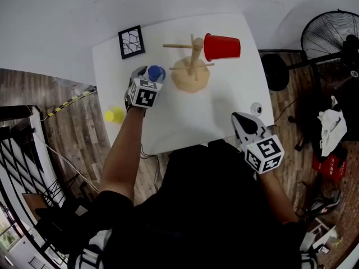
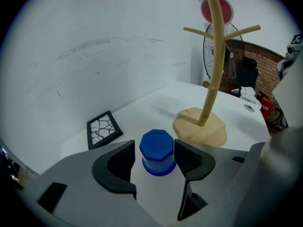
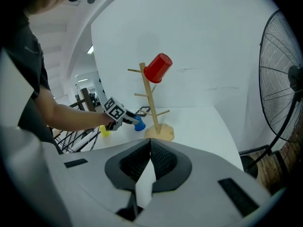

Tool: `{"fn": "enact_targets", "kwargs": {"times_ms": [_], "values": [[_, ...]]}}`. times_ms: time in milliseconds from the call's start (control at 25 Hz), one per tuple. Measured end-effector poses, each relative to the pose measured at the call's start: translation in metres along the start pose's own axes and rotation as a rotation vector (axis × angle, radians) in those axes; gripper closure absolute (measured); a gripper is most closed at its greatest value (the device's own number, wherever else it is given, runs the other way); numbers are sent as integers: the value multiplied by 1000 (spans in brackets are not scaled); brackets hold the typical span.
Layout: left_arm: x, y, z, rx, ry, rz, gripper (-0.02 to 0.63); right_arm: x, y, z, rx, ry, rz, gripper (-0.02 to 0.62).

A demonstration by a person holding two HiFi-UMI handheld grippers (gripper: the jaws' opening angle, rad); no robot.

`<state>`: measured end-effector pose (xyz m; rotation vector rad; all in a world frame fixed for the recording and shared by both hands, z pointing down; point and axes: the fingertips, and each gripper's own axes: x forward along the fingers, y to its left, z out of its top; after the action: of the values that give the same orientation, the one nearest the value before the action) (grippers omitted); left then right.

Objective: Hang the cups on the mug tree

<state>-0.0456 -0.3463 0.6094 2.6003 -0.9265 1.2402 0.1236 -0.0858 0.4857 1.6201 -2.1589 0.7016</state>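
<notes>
White table (image 1: pixel 224 111) had a black-framed picture (image 1: pixel 131 41) with a crack pattern near its far left corner, plus a small round object (image 1: pixel 256 107) by the right edge. Right of the table, a black pedestal fan (image 1: pixel 331 35) stood on the wood floor (image 1: pixel 73 144), with crumpled white cloth (image 1: pixel 332 125) and a red item (image 1: pixel 328 167) nearby. Black metal rack (image 1: pixel 17 150) sat at far left.

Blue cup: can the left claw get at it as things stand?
Probably yes: the left claw is open with a jaw on each side of the blue cup, upside down on the table; nothing stands in between.
</notes>
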Motion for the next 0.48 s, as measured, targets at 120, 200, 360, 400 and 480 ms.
{"fn": "enact_targets", "kwargs": {"times_ms": [120,200,360,400,480], "values": [[5,-1,-1,-5,4,-13,339,2,-1,-2,7,3,-1,588],[6,-2,-2,-10,9,-20,341,3,0,-2,9,4,1,588],[5,-5,-2,-18,11,-26,357,1,-1,-3,7,4,2,588],[4,-5,-2,-21,10,-26,359,1,-2,-3,7,4,3,588],[0,-6,0,-25,4,-23,359,1,-2,-3,5,1,8,588]]}}
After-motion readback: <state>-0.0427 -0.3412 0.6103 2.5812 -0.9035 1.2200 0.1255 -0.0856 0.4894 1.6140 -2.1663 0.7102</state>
